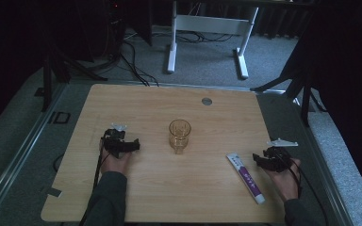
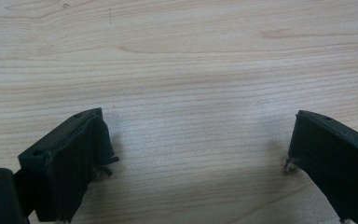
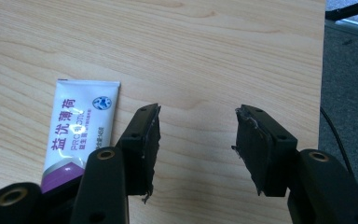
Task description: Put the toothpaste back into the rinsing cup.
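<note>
- Dim room, grey carpet, white desk frame [image 1: 207, 28] at the back; pale wood-grain surface [image 1: 136, 188] in the middle.
- Upright clear amber glass tumbler [image 1: 179, 135] near the centre of the surface, apart from both hands.
- Flat white-and-purple toothpaste tube [image 1: 245, 177] lying towards the right edge, cap end nearest the person, just beside the right gripper [image 1: 262, 161].
- Right gripper's fingers [image 3: 147, 140] spread wide over bare wood, holding nothing; tube [image 3: 81, 130] just outside the near finger.
- Left gripper [image 1: 128, 147] resting low on the surface, fingers [image 2: 81, 154] wide apart, nothing between them.
- Likely step in hand: picking up the tube with the right gripper.
- To do it well: shift sideways until the tube sits between the fingers, straddle across its width near the middle, lower close to the wood, then close gently to avoid squeezing paste out.
</note>
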Available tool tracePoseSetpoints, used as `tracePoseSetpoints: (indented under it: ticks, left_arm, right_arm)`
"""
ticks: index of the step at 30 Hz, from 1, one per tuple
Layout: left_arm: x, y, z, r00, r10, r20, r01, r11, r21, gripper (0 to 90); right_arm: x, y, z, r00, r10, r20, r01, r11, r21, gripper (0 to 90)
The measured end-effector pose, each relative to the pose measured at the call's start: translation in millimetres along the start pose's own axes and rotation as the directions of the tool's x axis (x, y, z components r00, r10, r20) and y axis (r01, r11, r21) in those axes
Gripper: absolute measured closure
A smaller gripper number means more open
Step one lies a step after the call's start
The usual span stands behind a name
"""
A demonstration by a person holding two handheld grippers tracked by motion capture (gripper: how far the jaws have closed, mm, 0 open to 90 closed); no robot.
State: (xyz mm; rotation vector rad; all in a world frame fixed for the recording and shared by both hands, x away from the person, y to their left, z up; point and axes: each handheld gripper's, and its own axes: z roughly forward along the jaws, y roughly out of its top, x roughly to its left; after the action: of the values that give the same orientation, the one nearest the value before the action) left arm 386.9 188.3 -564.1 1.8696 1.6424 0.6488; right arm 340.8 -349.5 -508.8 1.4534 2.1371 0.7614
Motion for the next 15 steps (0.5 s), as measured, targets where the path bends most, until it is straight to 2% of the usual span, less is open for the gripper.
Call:
tracePoseSetpoints:
  ticks: [15]
  left_arm:
    - [0.0, 0.0, 0.0, 1.0000, 0.000, 0.000, 0.000, 1.0000, 0.000, 4.0]
  right_arm:
    - [9.7, 9.3, 2.4, 0.9998, -0.014, -0.013, 0.014, 1.000, -0.010, 48.4]
